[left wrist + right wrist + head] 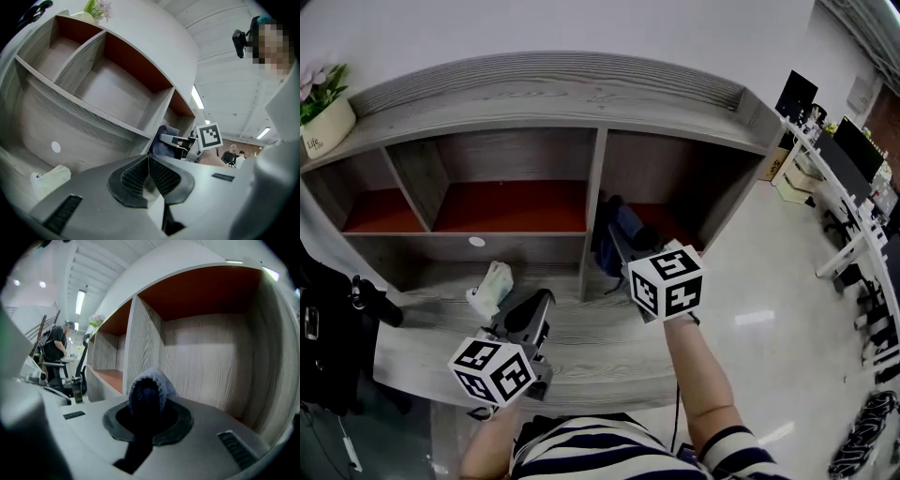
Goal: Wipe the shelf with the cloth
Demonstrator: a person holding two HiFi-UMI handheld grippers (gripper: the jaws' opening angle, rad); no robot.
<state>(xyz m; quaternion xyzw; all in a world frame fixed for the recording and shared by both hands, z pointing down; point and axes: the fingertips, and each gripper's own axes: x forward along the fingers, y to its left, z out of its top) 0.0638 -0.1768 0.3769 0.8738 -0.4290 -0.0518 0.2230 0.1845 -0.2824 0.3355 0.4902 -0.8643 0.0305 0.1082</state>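
Observation:
A grey wooden shelf unit (553, 103) with red-backed compartments fills the head view. My right gripper (619, 246) reaches into the lower right compartment, shut on a blue cloth (617, 225). In the right gripper view the blue cloth (147, 390) bulges out from between the jaws, in front of the compartment's wood-grain back wall (206, 357). My left gripper (525, 314) hovers over the desk surface in front of the shelf, its jaws closed with nothing between them. In the left gripper view the shut left gripper (149, 164) points at the shelf, with the blue cloth (164, 140) beyond it.
A pale packet of wipes (490, 289) lies on the desk (600, 352) left of my left gripper. A plant pot (323, 117) stands on the shelf top at the far left. Desks with monitors (853, 178) line the right side. People stand far off.

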